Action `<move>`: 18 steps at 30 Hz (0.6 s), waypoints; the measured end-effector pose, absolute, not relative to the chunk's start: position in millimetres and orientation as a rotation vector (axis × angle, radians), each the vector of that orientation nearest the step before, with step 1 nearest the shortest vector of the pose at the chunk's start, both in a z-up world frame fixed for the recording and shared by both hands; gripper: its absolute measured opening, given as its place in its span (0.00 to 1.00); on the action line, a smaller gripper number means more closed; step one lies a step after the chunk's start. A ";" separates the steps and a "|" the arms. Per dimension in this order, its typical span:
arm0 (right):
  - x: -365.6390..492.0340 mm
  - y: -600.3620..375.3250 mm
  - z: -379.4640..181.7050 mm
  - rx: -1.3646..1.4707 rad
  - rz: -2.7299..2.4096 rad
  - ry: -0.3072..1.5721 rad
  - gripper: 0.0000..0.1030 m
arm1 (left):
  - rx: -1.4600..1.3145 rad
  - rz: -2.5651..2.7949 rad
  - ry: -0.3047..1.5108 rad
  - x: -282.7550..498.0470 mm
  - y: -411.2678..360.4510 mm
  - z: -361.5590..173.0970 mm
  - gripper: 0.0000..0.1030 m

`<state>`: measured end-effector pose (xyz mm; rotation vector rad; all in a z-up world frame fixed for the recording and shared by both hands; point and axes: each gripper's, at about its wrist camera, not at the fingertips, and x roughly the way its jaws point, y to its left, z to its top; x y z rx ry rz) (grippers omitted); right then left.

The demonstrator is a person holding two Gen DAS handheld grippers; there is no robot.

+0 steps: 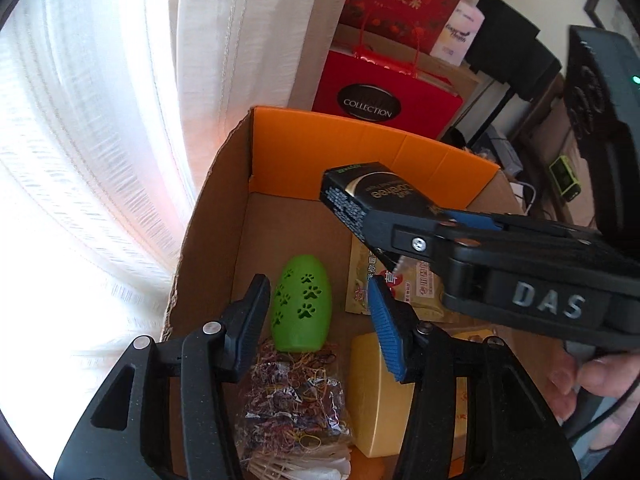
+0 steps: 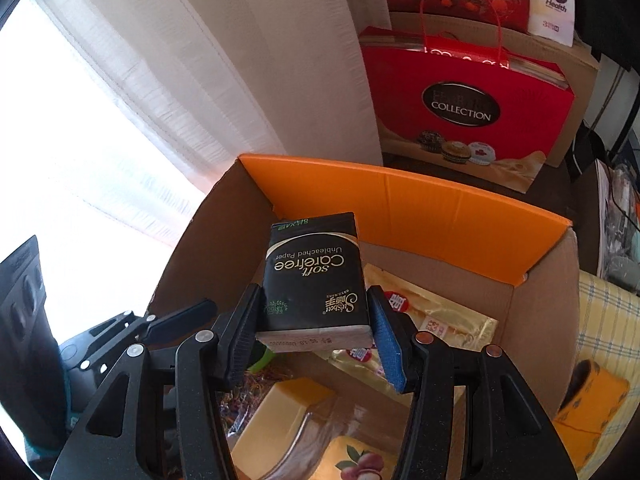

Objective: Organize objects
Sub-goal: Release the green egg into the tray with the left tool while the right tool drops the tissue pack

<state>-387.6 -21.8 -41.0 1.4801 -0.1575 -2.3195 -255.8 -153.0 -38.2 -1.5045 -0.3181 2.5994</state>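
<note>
A cardboard box (image 1: pixel 212 216) with an orange flap (image 2: pixel 400 204) stands below both grippers. My right gripper (image 2: pixel 314 328) is shut on a black tissue pack (image 2: pixel 316 276) and holds it above the box; the pack also shows in the left wrist view (image 1: pixel 368 196). My left gripper (image 1: pixel 320 316) is open and empty above the box's near side. In the box lie a green egg-shaped toy with paw cut-outs (image 1: pixel 301 304), a bag of rubber bands (image 1: pixel 296 400), a yellow box (image 1: pixel 376 396) and a gold foil packet (image 1: pixel 400 288).
White curtains (image 1: pixel 100 140) hang to the left. Red gift boxes (image 2: pixel 464 108) are stacked behind the cardboard box. An orange tissue pack (image 2: pixel 588 404) lies on a checked cloth at the right. Dark equipment and cables (image 1: pixel 508 52) are at the far right.
</note>
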 end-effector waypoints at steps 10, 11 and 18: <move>-400.3 -45.5 -52.1 1.500 -2.274 -0.167 0.61 | -1.419 2.631 -0.341 -228.9 -160.0 -8.3 0.73; -398.9 -45.3 -52.0 1.501 -2.273 -0.168 0.61 | -1.415 2.632 -0.345 -227.0 -160.6 -6.7 0.73; -381.8 -35.6 -41.5 1.491 -2.298 -0.117 0.61 | -1.416 2.608 -0.390 -221.8 -164.4 -5.5 0.73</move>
